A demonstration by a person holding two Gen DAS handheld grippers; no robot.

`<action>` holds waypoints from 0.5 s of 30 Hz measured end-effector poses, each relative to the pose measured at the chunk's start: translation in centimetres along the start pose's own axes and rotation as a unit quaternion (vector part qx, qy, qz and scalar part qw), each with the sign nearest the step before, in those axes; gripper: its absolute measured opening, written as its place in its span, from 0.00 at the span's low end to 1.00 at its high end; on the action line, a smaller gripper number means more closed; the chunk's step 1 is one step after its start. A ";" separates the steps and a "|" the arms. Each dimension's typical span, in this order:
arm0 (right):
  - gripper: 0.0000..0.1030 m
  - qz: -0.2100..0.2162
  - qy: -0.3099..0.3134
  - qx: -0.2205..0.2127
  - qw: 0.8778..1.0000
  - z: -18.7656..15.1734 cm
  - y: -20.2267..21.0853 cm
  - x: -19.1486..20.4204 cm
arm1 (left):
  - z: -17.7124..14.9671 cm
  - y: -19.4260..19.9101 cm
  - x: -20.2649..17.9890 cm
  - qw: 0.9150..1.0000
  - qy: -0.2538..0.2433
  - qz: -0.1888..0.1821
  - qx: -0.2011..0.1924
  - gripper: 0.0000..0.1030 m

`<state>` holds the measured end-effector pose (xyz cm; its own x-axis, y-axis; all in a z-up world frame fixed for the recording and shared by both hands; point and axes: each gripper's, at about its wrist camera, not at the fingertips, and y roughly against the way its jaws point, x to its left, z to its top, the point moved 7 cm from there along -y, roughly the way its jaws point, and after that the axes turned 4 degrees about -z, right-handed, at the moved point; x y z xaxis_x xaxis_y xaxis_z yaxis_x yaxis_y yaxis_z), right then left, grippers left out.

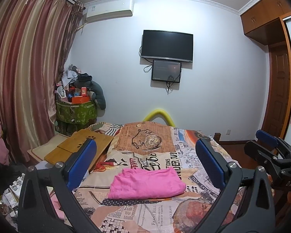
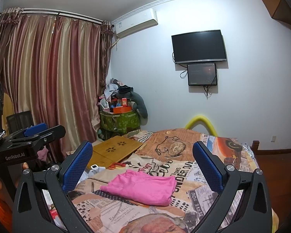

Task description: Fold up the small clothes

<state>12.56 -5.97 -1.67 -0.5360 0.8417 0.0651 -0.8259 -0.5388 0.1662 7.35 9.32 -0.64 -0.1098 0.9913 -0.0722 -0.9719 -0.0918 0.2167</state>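
Cloth (image 1: 146, 183), one, pink, folded

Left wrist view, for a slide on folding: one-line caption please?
Open left gripper hovers above a folded pink cotton garment lying on the newspaper-print bedspread.

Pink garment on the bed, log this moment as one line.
folded pink cloth garment lying on newspaper-print bedspread | left gripper open, above, empty | right gripper open, above, empty

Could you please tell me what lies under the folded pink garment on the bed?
The pink garment rests on the newspaper-print bedspread. A black dotted strip shows at its near edge; anything directly beneath is covered.
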 end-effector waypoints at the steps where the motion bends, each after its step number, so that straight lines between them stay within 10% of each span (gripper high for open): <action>1: 0.99 0.000 0.000 0.000 1.000 0.0 0.0 0.0 | 0.0 0.0 0.0 1.000 -0.001 0.000 0.000 1.00; 15: 0.99 0.000 -0.002 0.001 1.000 -0.1 0.0 -0.1 | -0.1 0.0 -0.3 1.000 -0.005 -0.007 0.003 1.00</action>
<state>12.59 -6.11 -1.74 -0.5358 0.8414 0.0700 -0.8249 -0.5393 0.1691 7.34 9.06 -0.73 -0.0943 0.9934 -0.0659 -0.9721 -0.0776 0.2214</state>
